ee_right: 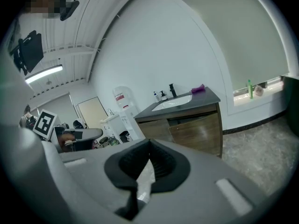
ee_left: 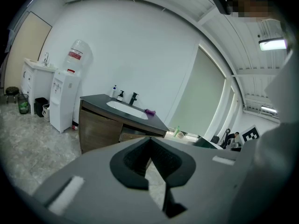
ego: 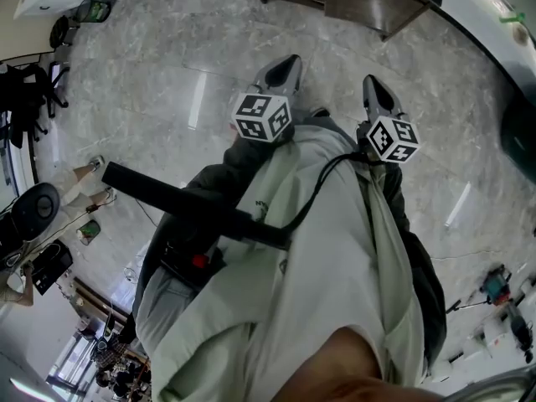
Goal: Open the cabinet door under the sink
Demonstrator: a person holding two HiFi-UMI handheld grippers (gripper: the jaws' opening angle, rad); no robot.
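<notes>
The wooden sink cabinet (ee_left: 99, 128) with a dark top and a white basin (ee_left: 125, 108) stands some way ahead across the floor in the left gripper view. In the right gripper view the cabinet doors (ee_right: 198, 131) face me below the basin (ee_right: 174, 102) and the black faucet (ee_right: 172, 90). In the head view a corner of the cabinet (ego: 362, 3) shows at the top. My left gripper (ego: 288, 64) (ee_left: 150, 140) and right gripper (ego: 372, 84) (ee_right: 149, 143) are held side by side, both shut and empty, well short of the cabinet.
A white water dispenser (ee_left: 64, 99) with a bottle stands left of the cabinet, with a white counter (ee_left: 35, 80) beyond it. A purple object (ee_right: 198, 88) and soap bottles (ee_left: 117, 93) sit on the cabinet top. Grey marble floor (ego: 167, 99) lies between me and the cabinet.
</notes>
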